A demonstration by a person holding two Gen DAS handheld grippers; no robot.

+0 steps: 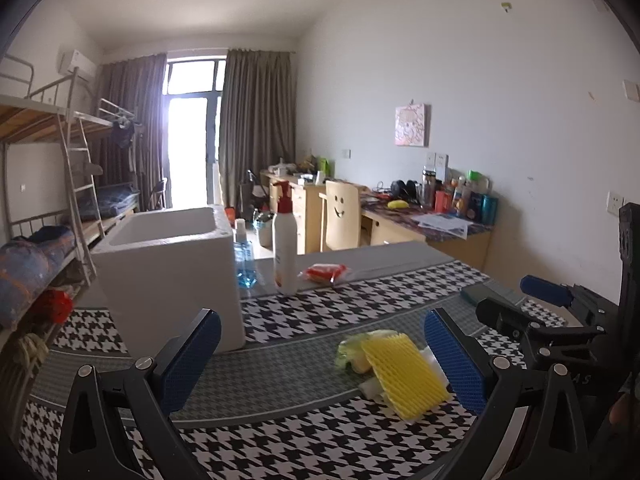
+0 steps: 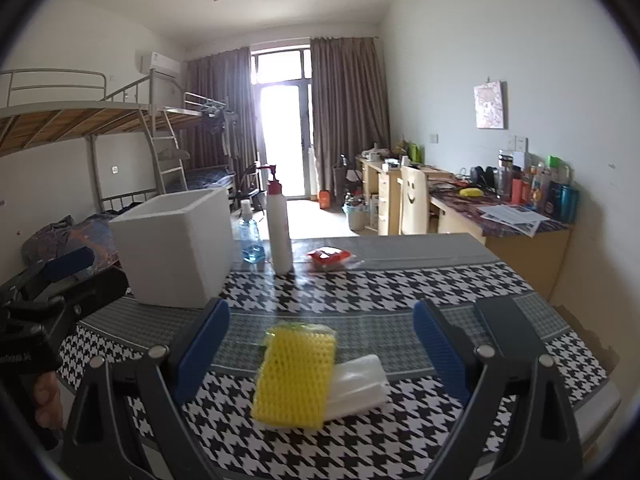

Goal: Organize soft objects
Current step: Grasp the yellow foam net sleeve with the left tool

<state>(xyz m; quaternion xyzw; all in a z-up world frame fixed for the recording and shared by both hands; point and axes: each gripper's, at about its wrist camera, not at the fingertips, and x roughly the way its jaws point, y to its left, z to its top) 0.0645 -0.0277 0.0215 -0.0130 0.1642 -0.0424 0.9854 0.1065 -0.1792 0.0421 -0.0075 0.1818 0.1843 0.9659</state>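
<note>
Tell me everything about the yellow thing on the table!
The yellow thing is a soft-looking foam net pad with a bumpy grid of little holes. It lies flat on the checked tablecloth, nearly rectangular, partly on top of a clear plastic bag on one side and something pale green on the other. It sits in front of both open grippers, the right gripper and the left gripper. Neither touches it.
</note>
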